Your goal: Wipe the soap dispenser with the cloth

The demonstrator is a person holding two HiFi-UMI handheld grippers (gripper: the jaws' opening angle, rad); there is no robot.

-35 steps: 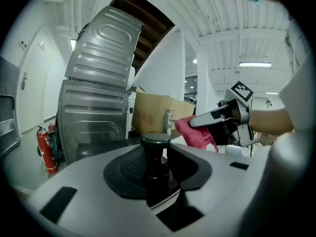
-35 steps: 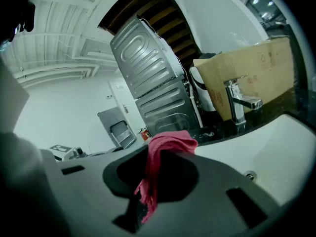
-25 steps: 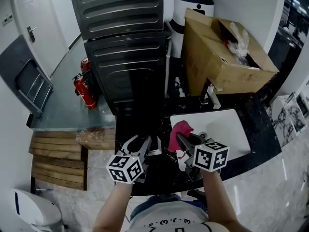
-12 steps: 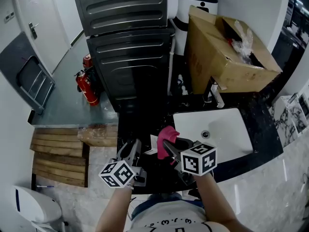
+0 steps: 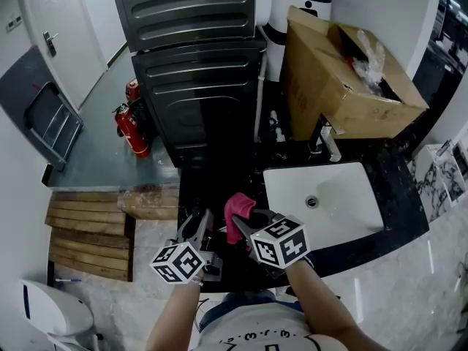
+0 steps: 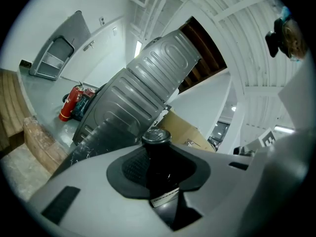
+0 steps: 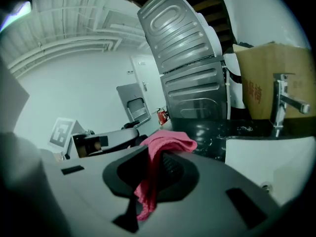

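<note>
In the left gripper view a dark soap dispenser with a black cap stands between the pads, and my left gripper is shut on it. In the head view that gripper is low over the black counter, and the bottle itself is mostly hidden there. My right gripper is close beside it on the right. It is shut on a pink cloth. In the right gripper view the cloth drapes over and hangs down between the jaws of the right gripper.
A white sink basin with a chrome faucet lies to the right. Behind it stands an open cardboard box. Two stacked dark machines stand at the back, a red fire extinguisher on the floor to the left, and wooden boards nearer.
My right gripper has carried the pink cloth leftward, away from the sink's edge and up beside the left gripper. The left gripper dropped slightly toward me early on, then held still.
</note>
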